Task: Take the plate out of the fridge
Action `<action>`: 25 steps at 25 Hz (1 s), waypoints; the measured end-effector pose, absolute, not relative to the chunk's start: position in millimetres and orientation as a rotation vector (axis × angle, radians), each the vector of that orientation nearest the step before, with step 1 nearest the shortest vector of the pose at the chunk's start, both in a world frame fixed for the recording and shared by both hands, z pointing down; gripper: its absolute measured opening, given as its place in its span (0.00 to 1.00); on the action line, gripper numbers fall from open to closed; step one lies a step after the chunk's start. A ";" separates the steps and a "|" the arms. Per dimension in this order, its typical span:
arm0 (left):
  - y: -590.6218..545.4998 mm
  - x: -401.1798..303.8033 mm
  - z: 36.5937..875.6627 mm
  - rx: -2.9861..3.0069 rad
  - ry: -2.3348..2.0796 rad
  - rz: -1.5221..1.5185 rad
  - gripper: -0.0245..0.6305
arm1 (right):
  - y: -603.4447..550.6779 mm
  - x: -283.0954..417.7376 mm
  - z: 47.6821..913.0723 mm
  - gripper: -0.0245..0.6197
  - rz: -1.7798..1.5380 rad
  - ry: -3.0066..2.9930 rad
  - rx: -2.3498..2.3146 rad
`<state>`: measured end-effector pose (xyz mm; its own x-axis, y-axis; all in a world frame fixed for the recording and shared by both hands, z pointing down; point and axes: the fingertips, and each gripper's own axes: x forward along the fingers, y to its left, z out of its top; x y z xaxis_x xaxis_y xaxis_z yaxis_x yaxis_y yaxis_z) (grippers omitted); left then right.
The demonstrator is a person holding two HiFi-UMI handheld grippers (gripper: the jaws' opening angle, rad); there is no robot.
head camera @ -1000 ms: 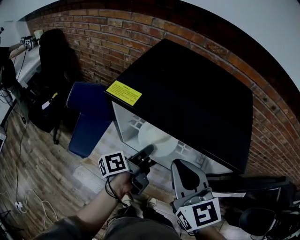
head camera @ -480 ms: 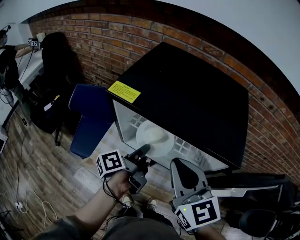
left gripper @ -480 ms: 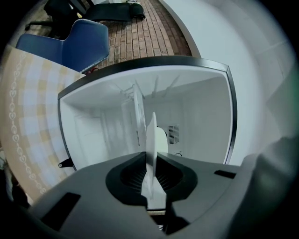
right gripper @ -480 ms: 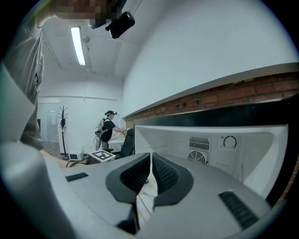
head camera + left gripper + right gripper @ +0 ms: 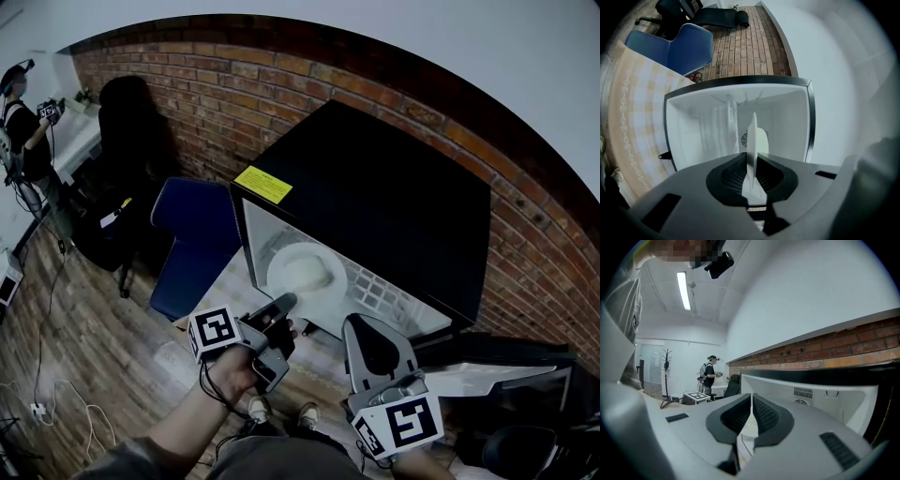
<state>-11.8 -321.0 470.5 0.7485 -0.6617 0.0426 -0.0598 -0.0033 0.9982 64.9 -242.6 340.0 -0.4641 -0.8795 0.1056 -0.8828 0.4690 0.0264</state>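
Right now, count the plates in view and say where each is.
1. The white plate is gripped edge-on by the left gripper, at the open fridge. Others may be hidden inside.

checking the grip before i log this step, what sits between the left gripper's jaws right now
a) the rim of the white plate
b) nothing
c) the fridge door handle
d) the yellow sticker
a: in the left gripper view the white plate stands edge-on with its rim pinched between the pads of the left gripper, in front of the open fridge.
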 end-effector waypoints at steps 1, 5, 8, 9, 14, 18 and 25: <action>-317.8 -13.8 464.2 1.518 -0.607 -0.536 0.12 | -240.8 63.4 337.2 0.09 0.040 -2.610 1.561; -304.8 -24.9 442.8 1.516 -0.602 -0.590 0.12 | -233.7 55.9 324.5 0.09 -0.004 -2.648 1.538; -294.6 -35.5 428.4 1.532 -0.602 -0.623 0.12 | -228.3 49.5 315.3 0.09 -0.031 -2.680 1.516; -291.4 -39.2 424.0 1.537 -0.603 -0.632 0.12 | -226.4 47.3 312.5 0.09 -0.039 -2.689 1.507; -277.8 -62.2 408.7 1.549 -0.637 -0.671 0.12 | -220.4 33.0 302.8 0.09 -0.061 -2.740 1.442; -265.3 -84.4 405.8 1.548 -0.671 -0.700 0.12 | -215.2 16.6 301.2 0.09 -0.088 -2.771 1.369; -248.4 -129.1 410.6 1.513 -0.767 -0.757 0.12 | -212.5 -10.4 297.1 0.09 -0.089 -2.830 1.293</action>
<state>-129.1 -248.4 410.6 0.5679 -0.8226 -0.0299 -0.0409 -0.0645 0.9971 -10.4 -212.5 297.1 -0.6545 -0.7561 0.0030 -0.7544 0.6533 0.0641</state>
